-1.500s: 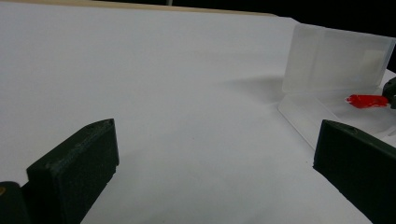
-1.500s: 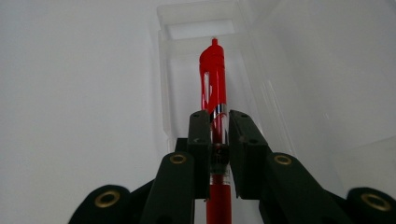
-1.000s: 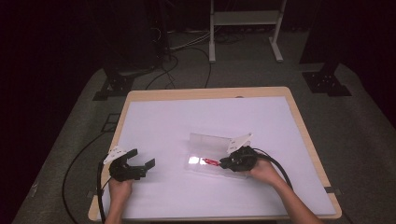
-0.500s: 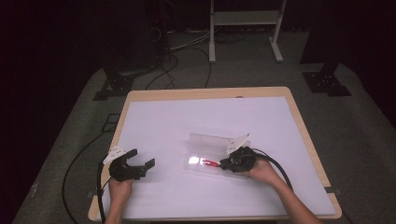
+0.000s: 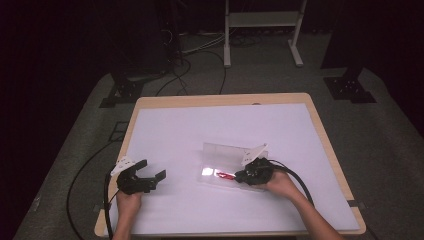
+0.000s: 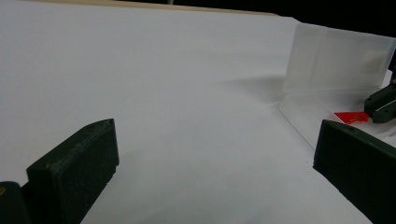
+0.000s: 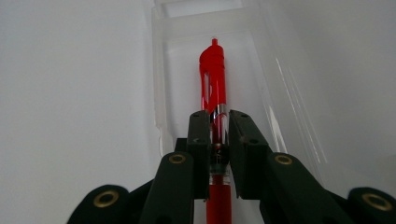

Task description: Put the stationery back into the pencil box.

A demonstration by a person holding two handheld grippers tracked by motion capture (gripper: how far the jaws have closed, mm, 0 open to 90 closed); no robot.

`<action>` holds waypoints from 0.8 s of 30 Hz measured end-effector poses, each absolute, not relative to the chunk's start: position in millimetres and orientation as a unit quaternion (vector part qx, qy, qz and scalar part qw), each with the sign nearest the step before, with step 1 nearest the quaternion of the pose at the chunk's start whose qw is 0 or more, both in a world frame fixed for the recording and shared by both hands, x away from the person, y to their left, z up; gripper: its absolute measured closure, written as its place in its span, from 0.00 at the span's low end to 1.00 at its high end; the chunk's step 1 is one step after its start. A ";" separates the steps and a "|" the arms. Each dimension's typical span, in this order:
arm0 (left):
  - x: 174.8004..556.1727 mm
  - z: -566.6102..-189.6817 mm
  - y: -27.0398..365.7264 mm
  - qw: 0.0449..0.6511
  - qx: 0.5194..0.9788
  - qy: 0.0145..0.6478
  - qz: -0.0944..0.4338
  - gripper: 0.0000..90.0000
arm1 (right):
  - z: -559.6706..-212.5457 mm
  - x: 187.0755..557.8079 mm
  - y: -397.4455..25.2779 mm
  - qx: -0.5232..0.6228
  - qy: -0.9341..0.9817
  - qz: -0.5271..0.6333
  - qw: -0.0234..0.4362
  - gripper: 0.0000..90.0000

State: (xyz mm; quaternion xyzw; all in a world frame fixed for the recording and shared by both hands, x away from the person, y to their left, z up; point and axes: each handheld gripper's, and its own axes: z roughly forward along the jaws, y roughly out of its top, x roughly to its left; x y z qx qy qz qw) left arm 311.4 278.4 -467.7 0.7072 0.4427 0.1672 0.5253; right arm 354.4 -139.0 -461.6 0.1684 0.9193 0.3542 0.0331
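Note:
A red pen [image 7: 213, 84] lies lengthwise inside a clear plastic case [image 7: 247, 51], and my right gripper [image 7: 218, 126] is shut on its barrel. In the high view the case [image 5: 220, 156] stands open right of the table's centre, lid upright, with the right gripper [image 5: 244, 176] at its near right end and the pen [image 5: 226, 175] poking out leftward. My left gripper [image 5: 152, 176] rests open at the table's front left, jaws wide with nothing between them. The left gripper view has the case [image 6: 336, 63] and the pen's red tip [image 6: 351, 116] off to its right.
The white table top [image 5: 200, 130] has a wooden rim. Cables [image 5: 295, 180] trail from both grippers off the near edge. Stand legs [image 5: 227, 35] and floor cables lie beyond the table's far side.
The right gripper with the pen has edged slightly along the case; the left gripper has stayed where it was.

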 end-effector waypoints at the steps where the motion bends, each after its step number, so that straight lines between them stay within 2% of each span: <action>1: 311.5 -467.7 278.4 0.525 0.707 0.443 0.167 0.00 | -461.7 354.4 -138.9 0.169 0.919 0.355 0.033 0.87; 8: 311.3 -467.8 278.2 0.524 0.708 0.443 0.167 0.00 | -462.6 354.0 -138.6 0.171 0.918 0.357 0.033 0.84; 24: 311.4 -467.9 278.2 0.525 0.708 0.442 0.167 0.00 | -445.3 343.6 -159.6 0.195 0.897 0.396 0.037 0.69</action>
